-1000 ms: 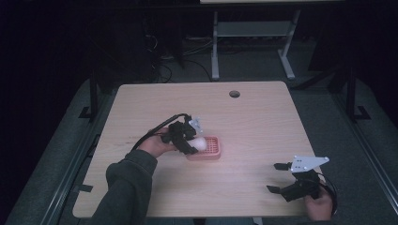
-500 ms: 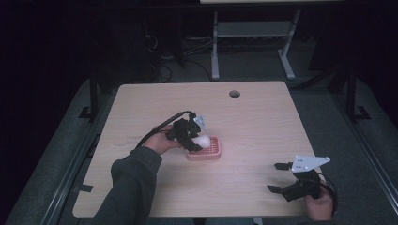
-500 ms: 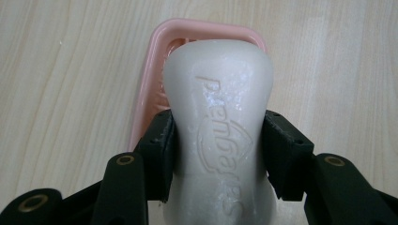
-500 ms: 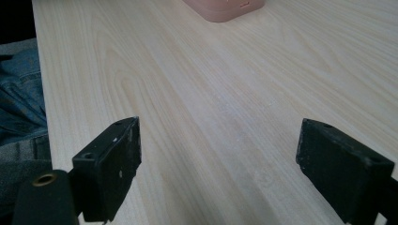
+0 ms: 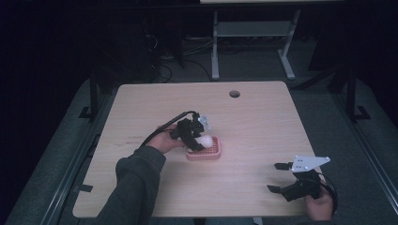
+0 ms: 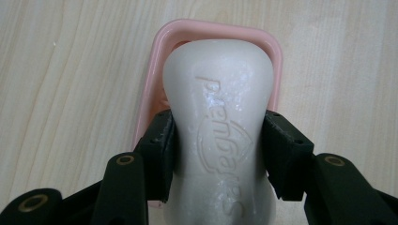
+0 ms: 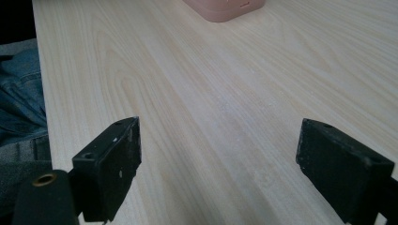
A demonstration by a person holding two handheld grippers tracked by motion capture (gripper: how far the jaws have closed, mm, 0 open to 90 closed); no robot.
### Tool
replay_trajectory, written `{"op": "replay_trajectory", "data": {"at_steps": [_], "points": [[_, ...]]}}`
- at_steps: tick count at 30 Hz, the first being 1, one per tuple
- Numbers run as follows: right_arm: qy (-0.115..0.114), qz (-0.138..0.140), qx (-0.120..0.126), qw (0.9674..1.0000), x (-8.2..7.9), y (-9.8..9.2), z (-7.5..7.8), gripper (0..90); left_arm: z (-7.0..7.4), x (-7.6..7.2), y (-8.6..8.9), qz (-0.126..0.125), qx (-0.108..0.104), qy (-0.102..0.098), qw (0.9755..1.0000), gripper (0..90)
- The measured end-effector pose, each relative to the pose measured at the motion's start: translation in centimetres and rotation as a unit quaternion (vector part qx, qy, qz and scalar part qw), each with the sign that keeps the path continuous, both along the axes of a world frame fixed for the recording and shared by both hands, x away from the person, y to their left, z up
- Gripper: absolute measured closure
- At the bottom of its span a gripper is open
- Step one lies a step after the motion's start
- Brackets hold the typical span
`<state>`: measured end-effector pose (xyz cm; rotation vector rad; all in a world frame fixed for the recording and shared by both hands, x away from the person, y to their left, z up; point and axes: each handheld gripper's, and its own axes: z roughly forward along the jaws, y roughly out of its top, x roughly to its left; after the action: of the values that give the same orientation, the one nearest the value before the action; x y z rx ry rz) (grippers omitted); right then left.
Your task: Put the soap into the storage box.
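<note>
Left gripper view is showing the left hand-held gripper (image 6: 218, 154) pinching a white soap bar (image 6: 218, 122) at its waist, both pads pressing its sides, directly over the pink soap dish (image 6: 155, 61) sitting on the desk (image 6: 70, 93). High view is showing the right hand-held gripper (image 5: 278, 177) resting spread wide near the desk's front edge, well apart from the dish.
</note>
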<state>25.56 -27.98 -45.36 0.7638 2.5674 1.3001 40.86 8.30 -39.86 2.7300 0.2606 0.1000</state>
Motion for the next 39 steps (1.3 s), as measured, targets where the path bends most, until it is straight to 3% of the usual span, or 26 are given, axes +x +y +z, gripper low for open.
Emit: {"op": "replay_trajectory", "data": {"at_steps": [20, 26, 39], "points": [[-0.001, 0.004, 0.0, 1.0, 0.0, 0.1, 0.0, 14.1, -1.5, 0.9, -1.1, -0.001, 0.01, 0.011, 0.9999, 49.4], [0.0, 0.004, 0.0, 1.0, 0.0, 0.1, 0.0, 14.1, -1.5, 0.9, -1.2, -0.001, 0.005, 0.013, 0.9999, 49.5], [0.0, 0.004, 0.0, 1.0, 0.0, 0.1, 0.0, 14.0, -2.0, 1.1, -1.4, 0.0, 0.016, 0.012, 0.9998, 49.4]]}}
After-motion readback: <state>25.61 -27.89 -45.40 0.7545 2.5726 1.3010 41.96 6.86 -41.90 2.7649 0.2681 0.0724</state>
